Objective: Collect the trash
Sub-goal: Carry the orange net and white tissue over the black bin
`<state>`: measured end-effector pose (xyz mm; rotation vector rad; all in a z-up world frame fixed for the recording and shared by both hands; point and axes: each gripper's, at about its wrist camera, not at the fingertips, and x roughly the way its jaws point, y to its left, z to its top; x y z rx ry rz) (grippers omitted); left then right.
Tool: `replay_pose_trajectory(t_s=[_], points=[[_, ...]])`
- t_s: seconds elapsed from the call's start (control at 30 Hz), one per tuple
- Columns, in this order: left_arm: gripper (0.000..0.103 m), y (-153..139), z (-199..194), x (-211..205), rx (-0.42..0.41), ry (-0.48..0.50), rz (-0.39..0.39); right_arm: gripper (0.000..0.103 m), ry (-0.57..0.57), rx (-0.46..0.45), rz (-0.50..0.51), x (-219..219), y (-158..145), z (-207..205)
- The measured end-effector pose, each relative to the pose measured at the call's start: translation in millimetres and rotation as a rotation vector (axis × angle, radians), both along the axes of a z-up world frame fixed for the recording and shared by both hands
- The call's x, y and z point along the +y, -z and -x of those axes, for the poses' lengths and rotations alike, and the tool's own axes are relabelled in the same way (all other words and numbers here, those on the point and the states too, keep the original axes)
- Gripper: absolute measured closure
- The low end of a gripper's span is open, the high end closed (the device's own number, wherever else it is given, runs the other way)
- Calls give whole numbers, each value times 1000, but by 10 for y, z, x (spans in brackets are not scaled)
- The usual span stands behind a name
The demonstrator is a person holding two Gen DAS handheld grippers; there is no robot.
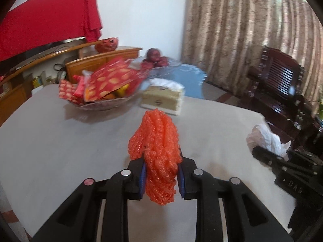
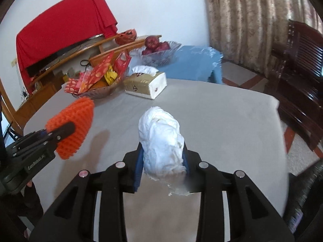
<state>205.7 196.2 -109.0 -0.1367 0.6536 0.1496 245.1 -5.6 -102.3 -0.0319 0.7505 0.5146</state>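
Note:
My left gripper (image 1: 161,173) is shut on an orange foam fruit net (image 1: 159,147) and holds it above the grey table (image 1: 60,141). The net also shows in the right wrist view (image 2: 74,125), at the left, in the left gripper (image 2: 60,134). My right gripper (image 2: 162,161) is shut on a crumpled white tissue (image 2: 161,139) above the table (image 2: 222,125). In the left wrist view the tissue (image 1: 264,139) and right gripper (image 1: 270,157) are at the right edge.
A glass bowl of red snack packets (image 1: 105,88) (image 2: 94,80), a tissue box (image 1: 163,96) (image 2: 146,84) and a glass bowl of red apples (image 2: 159,50) stand at the table's far side. A blue stool (image 2: 197,64) and a dark wooden chair (image 2: 298,76) stand beyond the table.

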Motion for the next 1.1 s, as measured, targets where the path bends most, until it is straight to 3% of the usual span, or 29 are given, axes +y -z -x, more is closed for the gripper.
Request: replay_pose_trajectory(t_s=[0.53,1.1], points=[[78,-621,578,-994,-75,197,8,70,134,-99,-23,-998,-660,853],[78,-847,956,-1651,-120,360,4,68,283,-134,-12,-1747,-791,1527]])
